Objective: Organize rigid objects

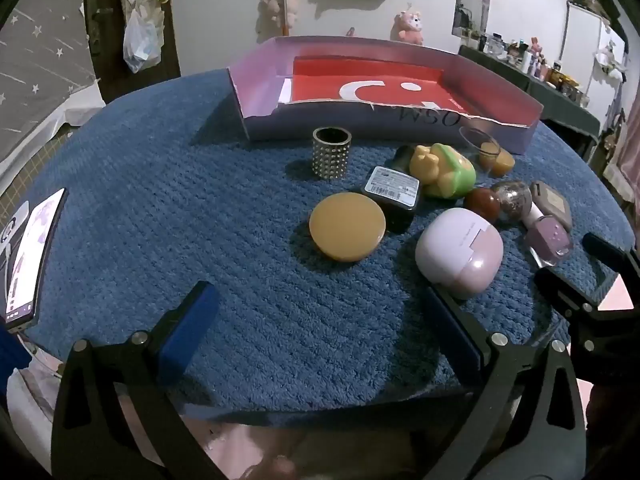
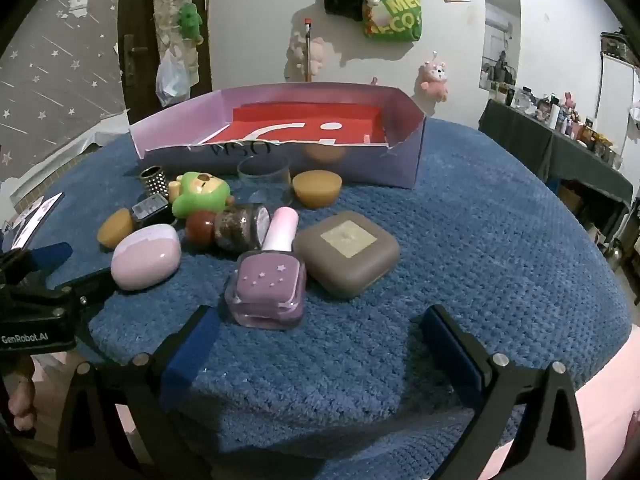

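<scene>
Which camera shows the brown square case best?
The right wrist view: the brown square case lies close and whole, beside the purple nail polish bottle. The left wrist view shows only a small part of it at the far right.

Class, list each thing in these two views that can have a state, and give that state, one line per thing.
left gripper: open, holding nothing
right gripper: open, holding nothing
cardboard box: open-topped, front wall torn
nail polish bottle: capped, lying down
glass cup: upright, empty
pink case: closed
brown compact: closed
phone: screen lit
</scene>
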{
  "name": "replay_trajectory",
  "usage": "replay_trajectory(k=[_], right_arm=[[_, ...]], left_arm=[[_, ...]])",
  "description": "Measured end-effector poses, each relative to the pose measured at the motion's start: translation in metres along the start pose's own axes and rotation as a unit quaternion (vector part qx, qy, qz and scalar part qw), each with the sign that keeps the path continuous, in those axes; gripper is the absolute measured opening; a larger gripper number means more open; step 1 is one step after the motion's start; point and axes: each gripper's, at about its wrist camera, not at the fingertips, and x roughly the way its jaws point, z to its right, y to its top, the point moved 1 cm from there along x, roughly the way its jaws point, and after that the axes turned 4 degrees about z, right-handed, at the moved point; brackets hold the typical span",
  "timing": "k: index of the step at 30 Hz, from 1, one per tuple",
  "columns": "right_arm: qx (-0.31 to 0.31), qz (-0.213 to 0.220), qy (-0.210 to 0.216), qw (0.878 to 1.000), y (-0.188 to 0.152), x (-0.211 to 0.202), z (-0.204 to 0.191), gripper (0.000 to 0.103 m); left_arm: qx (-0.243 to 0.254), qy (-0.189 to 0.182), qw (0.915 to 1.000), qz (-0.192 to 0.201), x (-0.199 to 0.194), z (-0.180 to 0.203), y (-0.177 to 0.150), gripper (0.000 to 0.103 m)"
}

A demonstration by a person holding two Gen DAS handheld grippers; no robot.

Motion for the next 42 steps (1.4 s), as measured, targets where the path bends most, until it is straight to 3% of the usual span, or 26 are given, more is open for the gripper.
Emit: replay_trajectory(k=[42], right_arm=[[-0.001, 0.000, -0.007, 1.000, -0.0002, 0.0060, -0.0002, 0.103]], left_arm=[[0.001, 0.000, 1.0000, -0.004, 0.0028, 0.0004, -0.0007, 0.103]])
